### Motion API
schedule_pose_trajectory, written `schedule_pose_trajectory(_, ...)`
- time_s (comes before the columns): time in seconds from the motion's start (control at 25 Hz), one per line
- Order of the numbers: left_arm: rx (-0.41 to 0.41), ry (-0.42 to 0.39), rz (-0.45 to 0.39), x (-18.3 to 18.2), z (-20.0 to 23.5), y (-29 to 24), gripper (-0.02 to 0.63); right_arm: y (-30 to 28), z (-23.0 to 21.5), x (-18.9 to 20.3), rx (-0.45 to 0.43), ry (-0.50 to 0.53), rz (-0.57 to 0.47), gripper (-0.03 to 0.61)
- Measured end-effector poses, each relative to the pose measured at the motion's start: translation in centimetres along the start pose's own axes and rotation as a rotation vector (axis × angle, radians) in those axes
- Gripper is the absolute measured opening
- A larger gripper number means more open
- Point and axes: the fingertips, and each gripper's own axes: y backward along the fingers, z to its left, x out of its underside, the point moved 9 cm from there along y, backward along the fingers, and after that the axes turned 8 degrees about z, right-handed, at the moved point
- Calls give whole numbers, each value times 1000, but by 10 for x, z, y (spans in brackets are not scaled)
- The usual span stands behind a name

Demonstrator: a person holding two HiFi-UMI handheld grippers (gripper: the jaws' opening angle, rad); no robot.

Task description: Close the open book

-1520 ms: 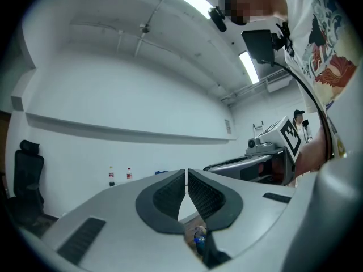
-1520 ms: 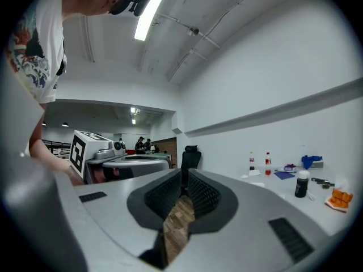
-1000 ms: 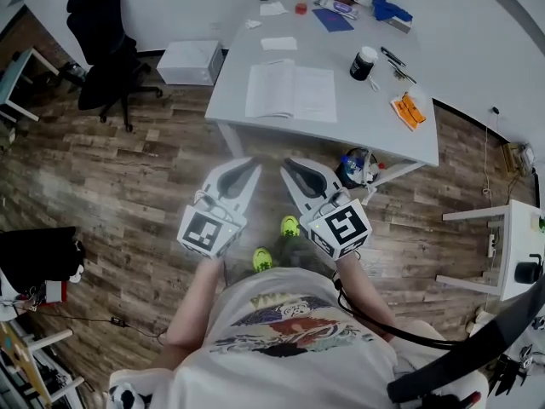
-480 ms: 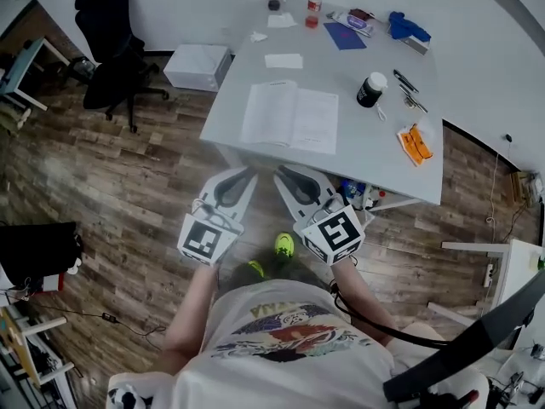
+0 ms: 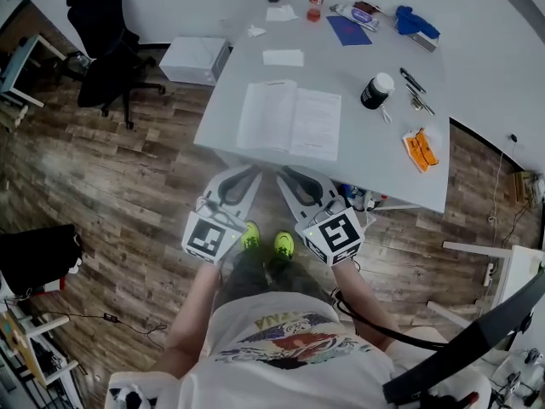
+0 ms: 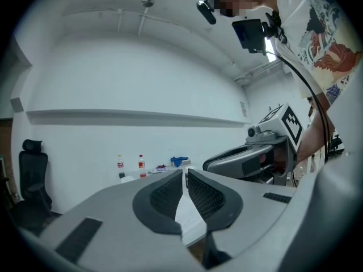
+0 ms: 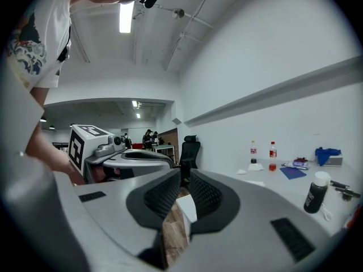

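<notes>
While the book point(image 5: 289, 119) lies spread open, pages up, near the front of the table point(image 5: 220, 119), no part of the task can be counted as done. Left of centre in the head view, the left claw point(image 5: 252, 171) is held with its jaws drawn together and nothing between them. It is short of the table's front edge and well apart from the book. Just to its right, the right claw point(image 5: 283, 175) is likewise closed on nothing, also off the table, above the floor. Judged from this, everything is left: the reach to the book, the lifting of one half, and the folding of it over the other.

In the left gripper view, only a pale sliver is seen beyond the closed jaws, and it cannot be told whether it is page or table top. The book's cover and spine are hidden beneath the pages, and the print is too small to be read. In the right gripper view the book cannot be made out; only the table's edge is shown past the jaws. At lower right of the table, the clutter point(image 5: 362, 196) underneath is largely covered by the table top.
</notes>
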Motion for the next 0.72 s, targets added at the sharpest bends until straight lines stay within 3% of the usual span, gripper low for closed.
schedule_pose_trajectory(0.2,38,-2,22,21,22,-19,14,-25,-12,17,34,-18,31,64)
schedule_pose_trajectory(0.36,55,-50,32,37,41,-32,15,-50,-20,27,62,2,57,101)
schedule_pose_trajectory(0.72,89,-81,63,91,56,-71,15,-88,-44,71,136,15,121,130)
